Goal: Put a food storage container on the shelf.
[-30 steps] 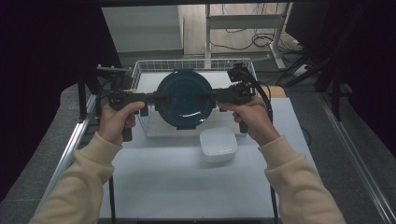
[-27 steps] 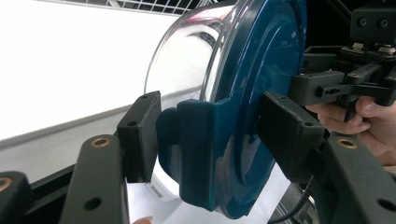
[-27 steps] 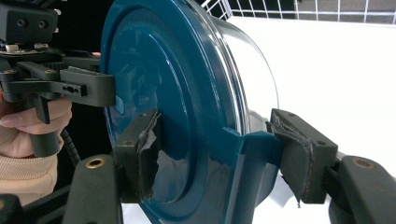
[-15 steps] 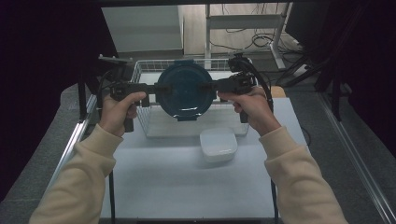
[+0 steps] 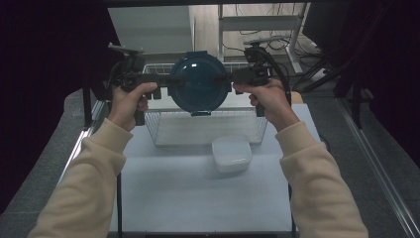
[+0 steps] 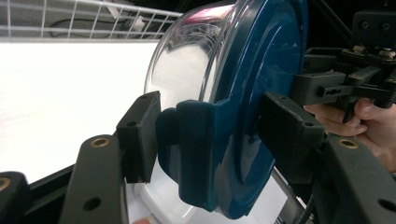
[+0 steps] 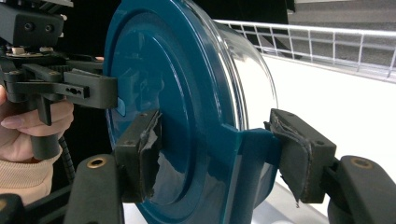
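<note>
Both claws had the bowl pinched between them, one on each side of the rim. It's a clear round container with a blue clip lid on it, tipped on edge so the lid faced the person. The left claw was clamped over one blue latch tab, pads pressing on the lid face and the clear wall, as the left claw's view shows. The right claw had the same kind of bite on the opposite tab.

What changed: a second earlier the bowl hung lower, in front of the basket. At this point it had come up and away from the person, so it sat above the basket, over its far rim, touching nothing but the pads. Grip looked the same on both sides throughout, no slipping that could be seen.

The small white tub sat just in front of the basket on the worktop, untouched and in the same spot.

My guess is the carry was mid-way: bowl lifted, with lowering into the basket probably next. Both hands would need to keep level, or the tabs could twist out of the pads.
</note>
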`<state>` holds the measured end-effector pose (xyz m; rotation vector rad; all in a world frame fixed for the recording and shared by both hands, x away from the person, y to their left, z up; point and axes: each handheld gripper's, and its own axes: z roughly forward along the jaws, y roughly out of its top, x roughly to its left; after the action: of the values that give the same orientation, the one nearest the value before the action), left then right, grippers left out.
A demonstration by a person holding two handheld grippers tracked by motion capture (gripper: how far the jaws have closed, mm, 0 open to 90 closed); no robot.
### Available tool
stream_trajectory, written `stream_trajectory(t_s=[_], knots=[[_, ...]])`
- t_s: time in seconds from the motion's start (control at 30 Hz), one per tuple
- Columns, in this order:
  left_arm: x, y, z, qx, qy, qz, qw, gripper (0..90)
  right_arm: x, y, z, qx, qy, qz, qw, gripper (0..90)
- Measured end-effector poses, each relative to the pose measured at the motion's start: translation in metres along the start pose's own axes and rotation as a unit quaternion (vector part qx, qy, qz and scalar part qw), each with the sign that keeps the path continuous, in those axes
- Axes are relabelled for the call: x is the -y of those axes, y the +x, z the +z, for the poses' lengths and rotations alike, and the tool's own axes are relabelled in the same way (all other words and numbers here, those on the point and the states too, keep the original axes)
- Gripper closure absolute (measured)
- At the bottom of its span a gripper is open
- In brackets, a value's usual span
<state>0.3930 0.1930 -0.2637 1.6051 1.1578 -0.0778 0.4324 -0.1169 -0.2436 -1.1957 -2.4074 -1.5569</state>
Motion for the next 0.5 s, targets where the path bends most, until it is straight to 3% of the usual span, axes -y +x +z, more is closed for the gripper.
stream_trajectory(t_s=[0.33,0.5], knots=[[-0.019,0.003,0.009,0.005,-0.001,-0.007,1.0000,40.2,-0.021,-0.010,-0.002,0.002,0.001,0.000,1.0000,36.4],[-0.026,0.012,0.020,0.012,0.010,-0.013,0.9998,40.2,-0.024,-0.019,0.000,0.008,0.003,0.014,0.9999,36.4]])
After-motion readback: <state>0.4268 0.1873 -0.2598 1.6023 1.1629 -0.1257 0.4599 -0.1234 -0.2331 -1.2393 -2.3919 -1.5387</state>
